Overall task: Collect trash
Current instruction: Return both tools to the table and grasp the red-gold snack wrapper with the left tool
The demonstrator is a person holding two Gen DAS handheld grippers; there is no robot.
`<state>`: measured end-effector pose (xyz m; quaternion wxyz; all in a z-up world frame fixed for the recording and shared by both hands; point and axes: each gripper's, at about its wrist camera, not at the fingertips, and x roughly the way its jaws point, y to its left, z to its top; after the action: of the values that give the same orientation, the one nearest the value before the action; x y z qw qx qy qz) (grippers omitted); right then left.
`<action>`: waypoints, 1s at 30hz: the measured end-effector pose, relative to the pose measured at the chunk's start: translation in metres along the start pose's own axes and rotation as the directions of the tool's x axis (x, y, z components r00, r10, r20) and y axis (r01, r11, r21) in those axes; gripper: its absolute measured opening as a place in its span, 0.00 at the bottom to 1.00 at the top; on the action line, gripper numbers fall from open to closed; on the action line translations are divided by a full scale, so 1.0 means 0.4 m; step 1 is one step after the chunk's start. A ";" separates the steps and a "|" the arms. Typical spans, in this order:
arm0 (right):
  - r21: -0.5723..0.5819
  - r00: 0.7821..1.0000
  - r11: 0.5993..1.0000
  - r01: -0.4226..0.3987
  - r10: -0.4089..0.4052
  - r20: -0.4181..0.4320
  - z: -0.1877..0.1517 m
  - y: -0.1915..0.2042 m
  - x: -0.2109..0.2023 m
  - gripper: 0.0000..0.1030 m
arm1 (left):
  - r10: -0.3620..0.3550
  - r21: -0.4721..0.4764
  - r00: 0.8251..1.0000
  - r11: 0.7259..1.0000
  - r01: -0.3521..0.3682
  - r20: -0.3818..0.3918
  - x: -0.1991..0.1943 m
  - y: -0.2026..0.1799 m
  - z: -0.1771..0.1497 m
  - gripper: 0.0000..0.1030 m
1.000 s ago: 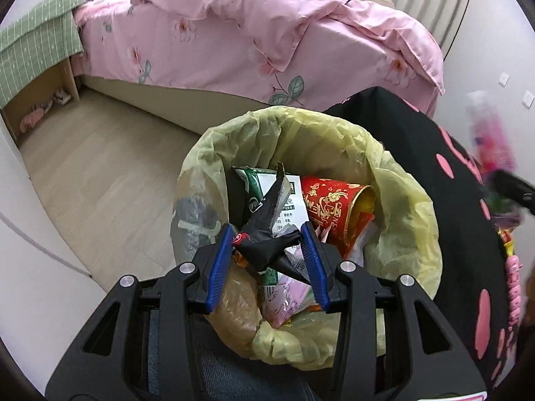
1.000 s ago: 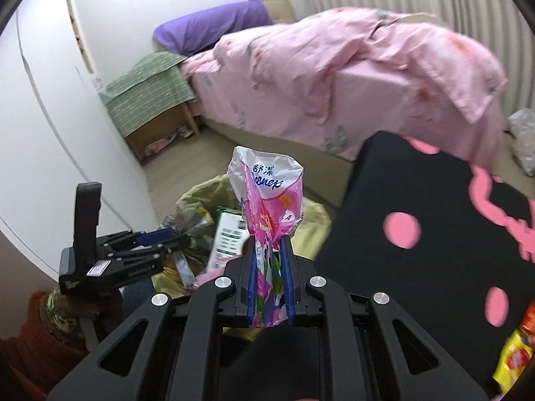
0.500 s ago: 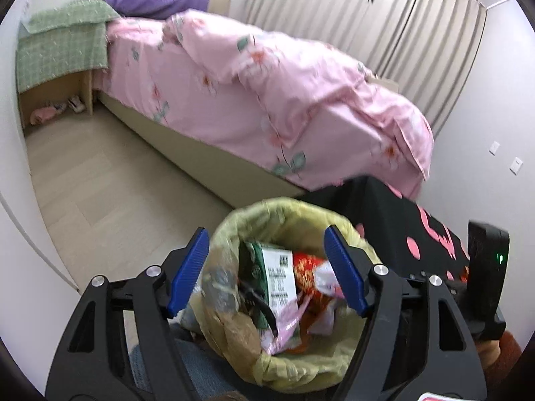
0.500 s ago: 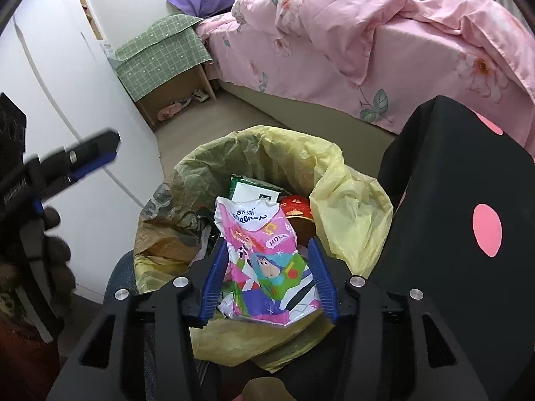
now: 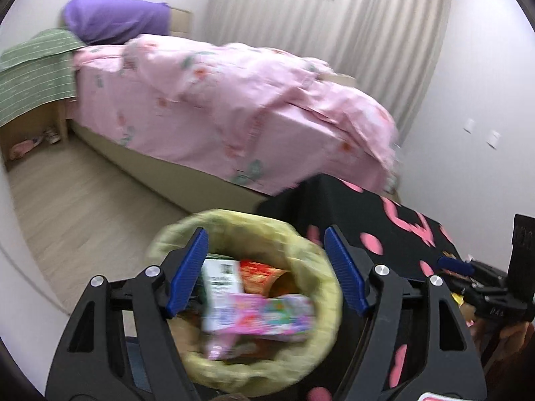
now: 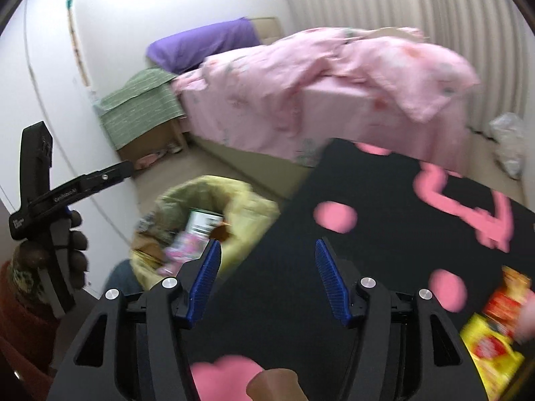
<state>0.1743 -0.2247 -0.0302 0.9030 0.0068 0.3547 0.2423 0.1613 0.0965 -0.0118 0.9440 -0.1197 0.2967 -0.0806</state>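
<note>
The left gripper [image 5: 265,270] hangs above the trash bin [image 5: 314,257], its blue jaws spread wide with nothing held between them; the bin's contents show through the gap from above. The bin is lined with a yellow bag [image 5: 234,220] and stands on the pale wood floor [image 5: 83,207] just beside the black table with pink spots [image 5: 384,220]. Inside the bin a pink cartoon-printed wrapper [image 5: 267,314] lies on top, across a white carton with green print [image 5: 220,280] and a red and gold packet [image 5: 260,270]. The right gripper [image 6: 267,277] is over the near edge of the black table, its jaws opening and empty, with only the dark cloth between them. Off to the right on that table lies more trash: a yellow snack packet [image 6: 491,351] and a red and orange one [image 6: 508,297] touching it, both blurred. At the left of the right wrist view, a dark-gloved hand [image 6: 70,250] grips the handle of the left gripper. Behind everything stands a bed with a rumpled pink floral quilt [image 5: 234,107], a purple pillow [image 5: 117,20] at its head, and a green striped cloth [image 5: 33,67] draped over a low wooden stand beside it.
</note>
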 end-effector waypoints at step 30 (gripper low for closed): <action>0.397 0.925 0.840 0.370 -0.372 -0.075 -0.431 -0.542 -0.308 0.54 | -0.327 0.341 0.725 0.717 0.608 -0.607 0.583 -1.002 -0.206 0.62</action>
<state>0.0794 -0.4979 -0.1207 0.9124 0.1251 0.3894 -0.0154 0.2700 -0.3542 -0.0938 0.7724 0.0908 0.4574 -0.4312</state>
